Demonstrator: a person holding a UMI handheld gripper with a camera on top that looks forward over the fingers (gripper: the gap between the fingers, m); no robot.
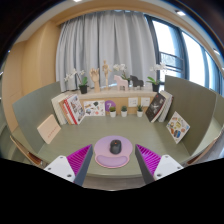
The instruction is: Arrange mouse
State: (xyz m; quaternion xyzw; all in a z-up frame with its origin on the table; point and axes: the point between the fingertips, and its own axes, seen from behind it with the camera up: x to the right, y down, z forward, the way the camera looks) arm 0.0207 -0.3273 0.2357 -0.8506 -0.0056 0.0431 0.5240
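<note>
A dark grey mouse (115, 147) rests on a lilac mouse mat (112, 157) on the grey-green desk (60, 125). My gripper (112, 160) is open, its two fingers with magenta pads (80, 157) spread wide on either side of the mat. The mouse sits between and just ahead of the fingertips, with a clear gap at both sides. Nothing is held.
A low shelf (125, 97) at the desk's back carries books (68, 107), small pots and white figures. Cards and books lean to the left (48, 128) and right (177, 126). Grey curtains (100, 45) and a window lie beyond.
</note>
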